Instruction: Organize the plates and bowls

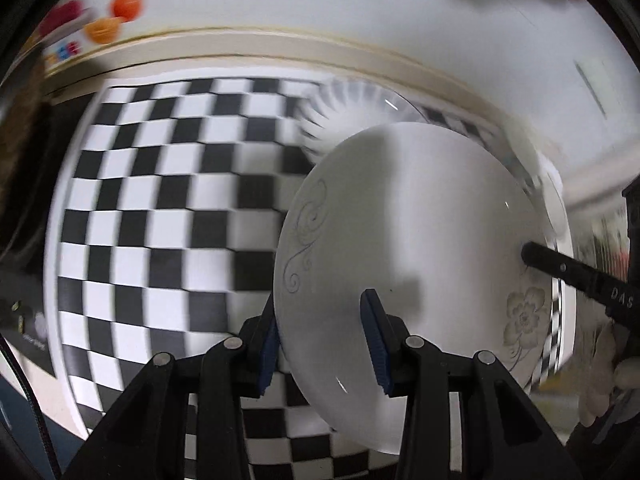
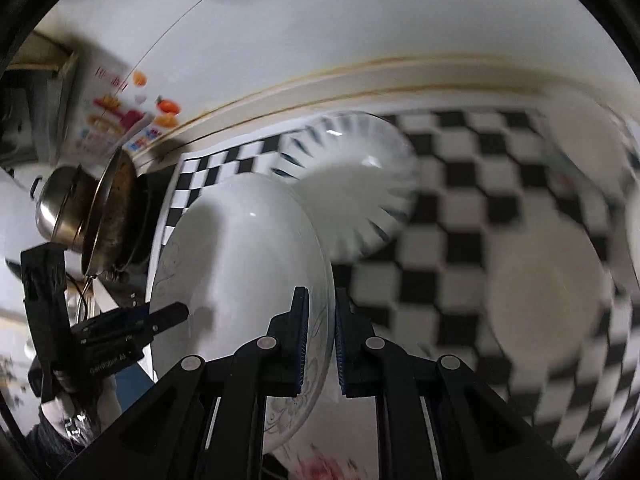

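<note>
The plate (image 1: 416,248) is glazed ceramic: stiff, slick, breakable, and probably fairly heavy, so the rim is the place to grip. Both grippers hold it tilted above the checkered surface (image 1: 168,200). The left gripper (image 1: 322,344) has its jaws around the near rim, the right gripper (image 2: 320,340) pinches the opposite edge narrowly. It is white, with grey scrolls and a flower.

Open checkered cloth (image 1: 160,200) left of the held plate (image 1: 412,248); blocked behind by a ribbed plate (image 2: 360,184), rightward by pale bowls (image 2: 548,292).
</note>
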### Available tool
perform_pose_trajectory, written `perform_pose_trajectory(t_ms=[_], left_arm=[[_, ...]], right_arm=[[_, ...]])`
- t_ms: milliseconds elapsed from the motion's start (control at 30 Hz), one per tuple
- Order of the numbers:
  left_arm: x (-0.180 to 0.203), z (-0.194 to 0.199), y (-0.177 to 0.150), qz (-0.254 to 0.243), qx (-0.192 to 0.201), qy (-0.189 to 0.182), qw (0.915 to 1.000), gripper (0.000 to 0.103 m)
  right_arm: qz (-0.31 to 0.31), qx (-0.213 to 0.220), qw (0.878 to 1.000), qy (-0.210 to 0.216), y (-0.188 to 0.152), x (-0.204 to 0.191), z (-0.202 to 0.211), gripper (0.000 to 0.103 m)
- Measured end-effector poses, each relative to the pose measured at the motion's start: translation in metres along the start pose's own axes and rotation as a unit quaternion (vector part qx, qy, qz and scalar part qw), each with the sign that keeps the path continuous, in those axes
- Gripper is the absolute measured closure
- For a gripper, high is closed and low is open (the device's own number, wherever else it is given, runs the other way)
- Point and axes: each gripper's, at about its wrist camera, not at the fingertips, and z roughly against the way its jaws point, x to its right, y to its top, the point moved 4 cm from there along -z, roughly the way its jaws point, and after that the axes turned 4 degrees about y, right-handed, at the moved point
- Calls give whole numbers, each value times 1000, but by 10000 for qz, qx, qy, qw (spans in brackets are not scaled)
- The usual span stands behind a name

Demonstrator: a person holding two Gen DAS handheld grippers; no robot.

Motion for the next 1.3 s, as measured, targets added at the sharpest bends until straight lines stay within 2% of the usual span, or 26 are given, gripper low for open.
perform_pose_trajectory(t_ms=[100,333,500,767,1067,1300], left_arm=[[28,-14,-15,-374,-186,-60,9991,67],[75,-54,-46,-1100,-705,-31,9914,67],[85,-68,-59,-1146,-972,10,9886,67],[80,-79,-72,-1126,-1202,183,9862,67],[89,-79,-83,-1212,-1234,356,9843,67],[84,-72,-90,-1097,-1459,411,9823,67]], right_arm=[[-346,115,9993,-127,-40,31,21,89],[-1024,200,9941,-286,-102,86,39,89],[-1215,213,9915,-422,-125,105,39,89],[-1195,108,9918,-437,-126,104,28,89],[-1096,-135,9921,-603,-115,104,18,89],[-1169,-305,9913,-516,-112,107,11,89]])
